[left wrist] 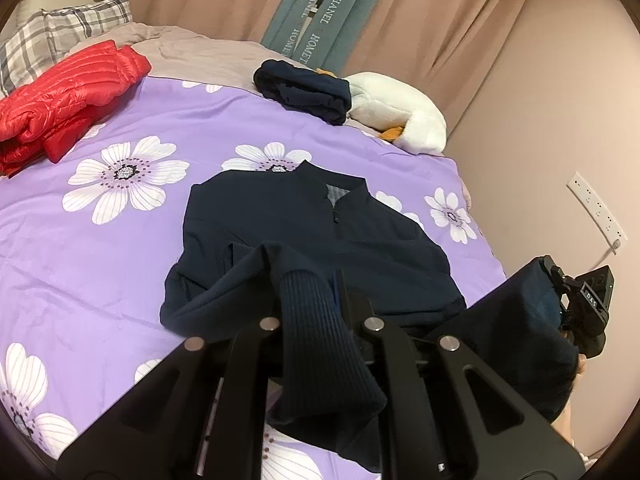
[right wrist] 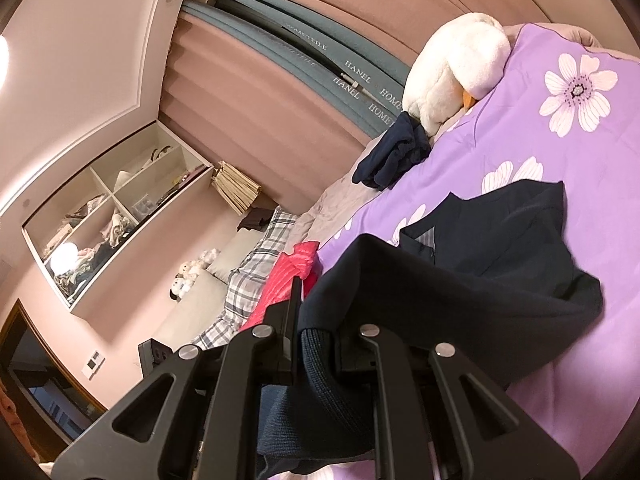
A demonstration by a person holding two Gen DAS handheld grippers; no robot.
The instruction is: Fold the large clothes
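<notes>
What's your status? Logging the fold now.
Left tool shut on navy jacket cuff; right tool shut on other cuff. Jacket body flat on purple quilt. Nothing in the way.

Pinkish curtains (left wrist: 420, 20) hung behind the bed (left wrist: 100, 248), with a grey-green lettered panel (left wrist: 316, 12) at twelve o'clock. A pink wall (left wrist: 560, 120) carried a white socket strip (left wrist: 596, 208) at three o'clock. A white cubby shelf (right wrist: 116, 208) hung at nine o'clock in the right wrist view.
</notes>
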